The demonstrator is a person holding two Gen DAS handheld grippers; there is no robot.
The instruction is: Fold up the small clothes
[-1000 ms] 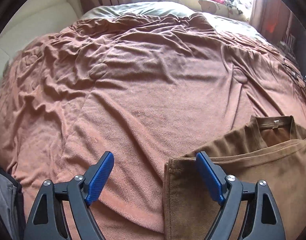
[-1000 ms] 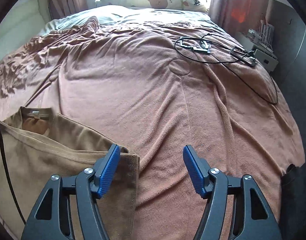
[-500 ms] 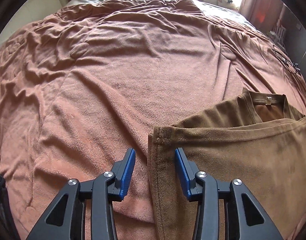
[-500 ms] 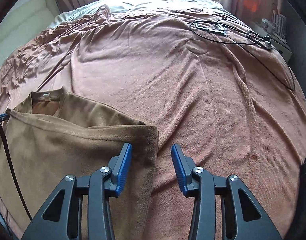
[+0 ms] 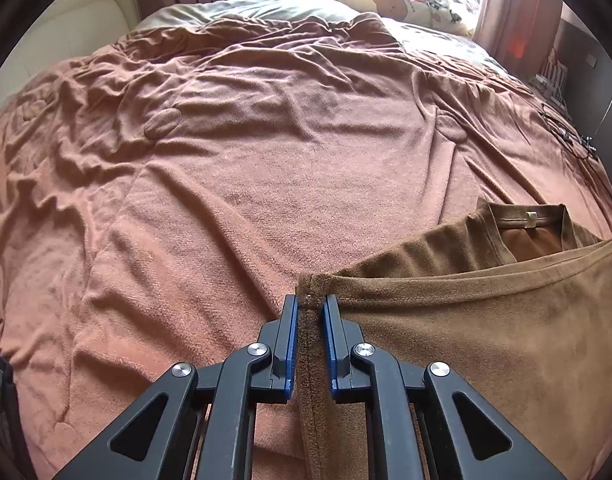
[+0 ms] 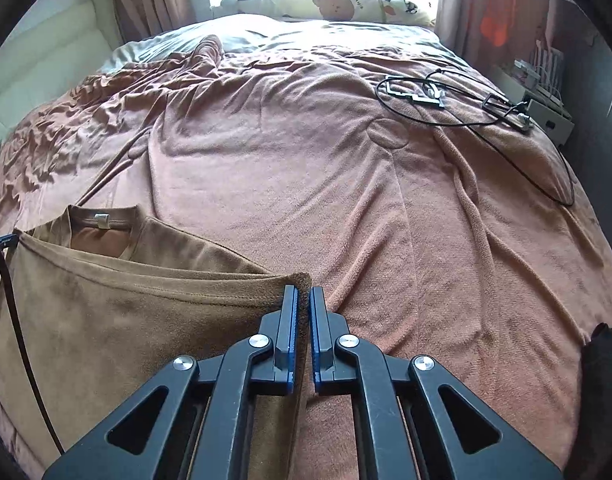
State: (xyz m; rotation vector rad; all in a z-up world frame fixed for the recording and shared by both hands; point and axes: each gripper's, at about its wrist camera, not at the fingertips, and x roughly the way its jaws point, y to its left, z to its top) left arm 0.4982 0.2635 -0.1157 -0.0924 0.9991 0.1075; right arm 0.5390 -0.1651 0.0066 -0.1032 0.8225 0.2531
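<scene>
While both grippers pinch the brown shirt (image 5: 465,340), it looks ready to fold. Left gripper (image 5: 310,308) and right gripper (image 6: 302,298) clamp opposite hem corners; uneven lifting could skew the fold.

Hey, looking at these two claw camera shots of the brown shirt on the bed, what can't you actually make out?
- Brown shirt: near part cut off by the bottom edge, both views.
- Neck label: too small to read.
- Left claw, right claw: fabric between the pads hidden.
- Cables: ends too small.
</scene>
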